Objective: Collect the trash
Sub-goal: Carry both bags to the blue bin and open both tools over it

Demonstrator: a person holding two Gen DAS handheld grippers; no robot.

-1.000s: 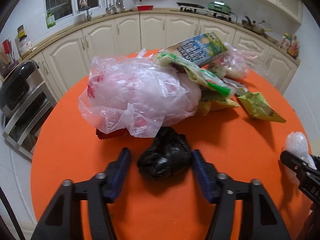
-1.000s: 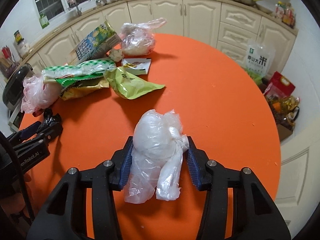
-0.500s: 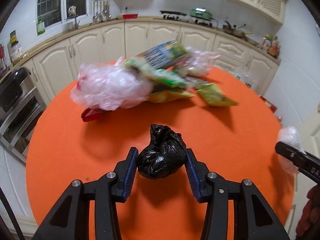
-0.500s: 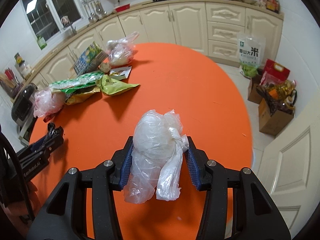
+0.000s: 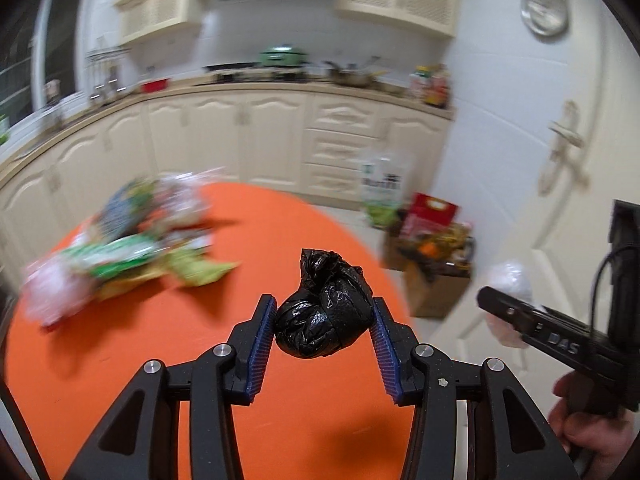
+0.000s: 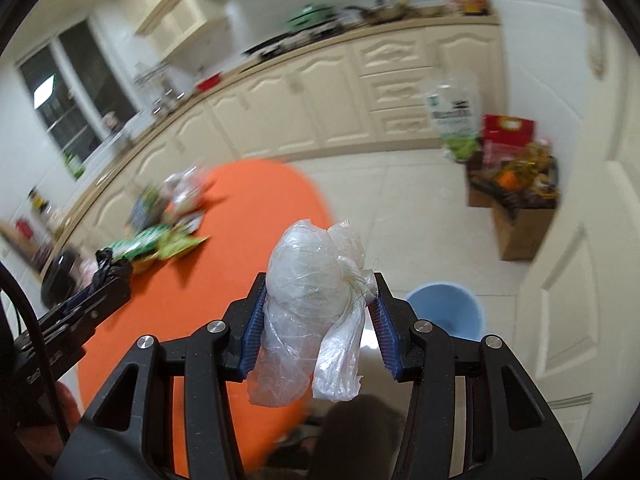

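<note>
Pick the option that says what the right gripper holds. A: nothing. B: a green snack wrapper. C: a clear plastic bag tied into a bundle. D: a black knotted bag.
C: the right gripper is clamped on a clear plastic bag knotted into a bundle, with its loose ends hanging below the blue pads; the black bag is in the left gripper.

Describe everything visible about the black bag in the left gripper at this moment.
The black bag is a small, crumpled bundle of glossy thin plastic, knotted or twisted into a peak at its top. It sits between the blue ribbed pads of the left gripper, pinched on both sides and held clear above the orange table. Nothing else touches it. The right wrist view shows only its peak, poking up above the gripper.
</note>
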